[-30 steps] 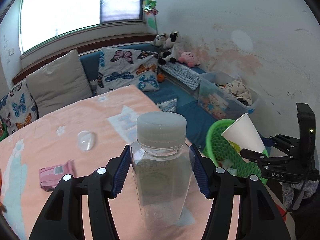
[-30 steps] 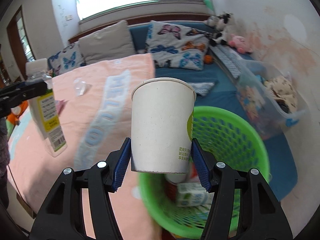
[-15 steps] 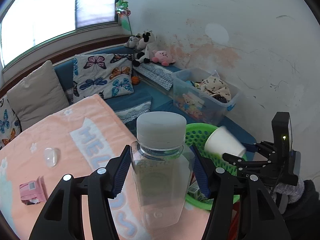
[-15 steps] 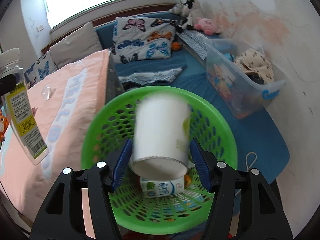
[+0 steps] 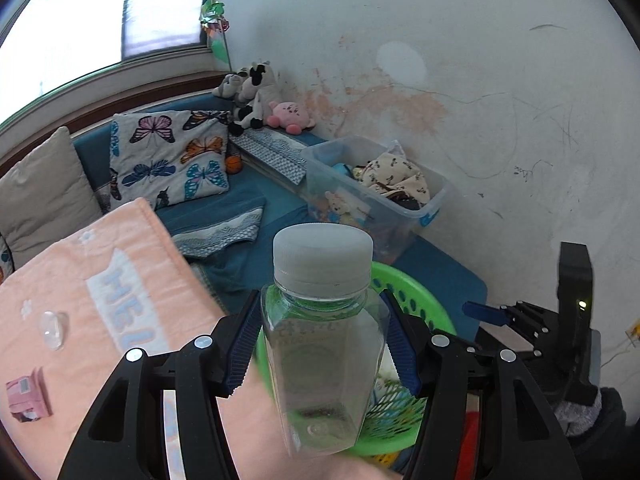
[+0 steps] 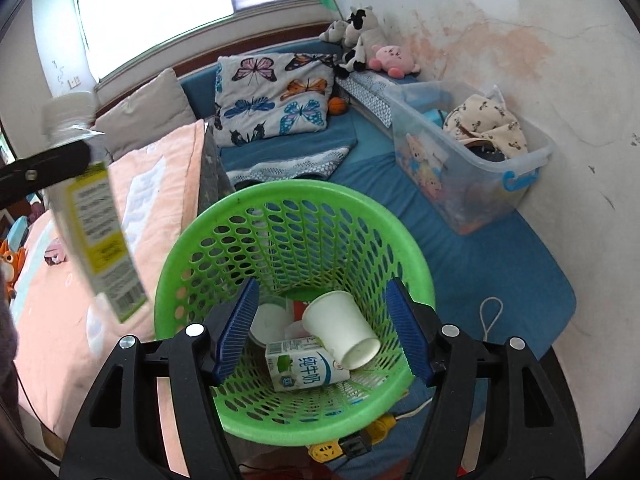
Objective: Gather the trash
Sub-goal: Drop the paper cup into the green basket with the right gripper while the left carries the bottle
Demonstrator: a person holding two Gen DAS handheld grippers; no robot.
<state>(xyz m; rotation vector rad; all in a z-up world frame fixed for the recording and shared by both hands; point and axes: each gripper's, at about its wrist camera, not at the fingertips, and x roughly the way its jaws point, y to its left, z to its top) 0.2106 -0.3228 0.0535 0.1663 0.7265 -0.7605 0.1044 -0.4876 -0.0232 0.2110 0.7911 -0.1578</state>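
The white paper cup (image 6: 342,328) has left your right gripper (image 6: 322,330) since a moment ago and is now lying on its side in the round green plastic basket (image 6: 288,204), leaning on the white and green milk carton (image 6: 306,366). The clear plastic bottle with the grey cap (image 5: 322,336) has also come closer to the basket.

Going left to right: on the peach cloth on the table (image 5: 80,280) a small pink wrapper (image 5: 28,394) and a clear bit of plastic (image 5: 52,328) are lying. They are waiting, so I think they are trash to pick up later.

Next, your left gripper (image 5: 320,340) is squeezing the bottle on both sides with its blue pads, so the bottle is standing up straight and is not slipping. You are holding it in the air just beside the basket rim, probably to drop it in next.

On the right, your right gripper is hanging over the basket with its jaws wide apart and nothing in them. It is likely waiting there because the cup just fell.
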